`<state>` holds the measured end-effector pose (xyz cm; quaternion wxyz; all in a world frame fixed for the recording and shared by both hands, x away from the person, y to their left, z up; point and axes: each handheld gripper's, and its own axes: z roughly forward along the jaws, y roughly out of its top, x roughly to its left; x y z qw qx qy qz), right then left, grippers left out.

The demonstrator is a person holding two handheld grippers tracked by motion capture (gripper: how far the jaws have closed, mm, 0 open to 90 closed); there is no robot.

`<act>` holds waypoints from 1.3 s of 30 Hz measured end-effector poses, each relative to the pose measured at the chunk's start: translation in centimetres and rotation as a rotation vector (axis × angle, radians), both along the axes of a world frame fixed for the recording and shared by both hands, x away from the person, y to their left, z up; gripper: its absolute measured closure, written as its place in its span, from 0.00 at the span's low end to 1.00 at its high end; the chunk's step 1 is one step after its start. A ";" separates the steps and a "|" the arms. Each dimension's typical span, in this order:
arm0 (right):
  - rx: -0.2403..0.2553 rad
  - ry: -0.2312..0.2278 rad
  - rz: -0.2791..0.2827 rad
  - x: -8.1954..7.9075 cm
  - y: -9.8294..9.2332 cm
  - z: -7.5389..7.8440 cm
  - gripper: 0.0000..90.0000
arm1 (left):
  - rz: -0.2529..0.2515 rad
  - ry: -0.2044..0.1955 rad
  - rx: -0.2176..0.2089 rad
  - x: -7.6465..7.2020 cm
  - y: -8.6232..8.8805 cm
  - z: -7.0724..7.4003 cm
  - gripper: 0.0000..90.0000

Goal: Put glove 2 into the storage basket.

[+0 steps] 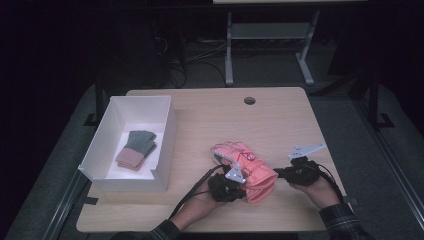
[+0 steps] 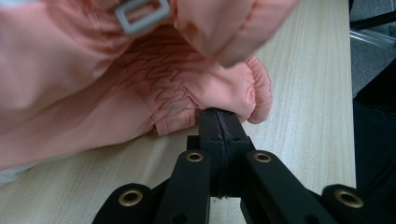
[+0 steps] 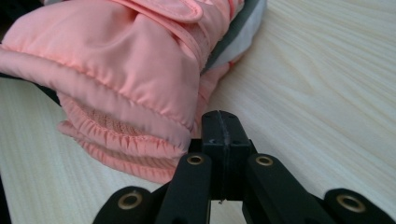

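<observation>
A pair of pink ski gloves [image 1: 246,168] lies stacked near the front edge of the wooden table [image 1: 280,120]. The left gripper [image 2: 219,122] and the right gripper [image 3: 220,126] are closed at their cuffs, gripping nothing; no readable writing

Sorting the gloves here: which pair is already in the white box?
The green gloves with tan cuffs lie in the white box; the pink gloves remain on the table.
</observation>
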<state>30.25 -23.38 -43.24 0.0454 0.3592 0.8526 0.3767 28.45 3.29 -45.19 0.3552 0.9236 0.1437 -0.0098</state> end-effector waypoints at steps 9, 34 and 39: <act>-0.022 -0.006 -0.005 0.2 -0.1 -0.3 1.00 | 0.032 0.006 0.001 0.4 0.9 0.4 1.00; 0.002 0.048 0.092 -0.5 2.6 -1.6 1.00 | 0.202 0.044 -0.005 4.8 4.7 0.3 1.00; 0.013 0.056 0.121 -1.6 4.2 -1.8 1.00 | 0.214 0.064 -0.010 5.4 5.0 0.3 1.00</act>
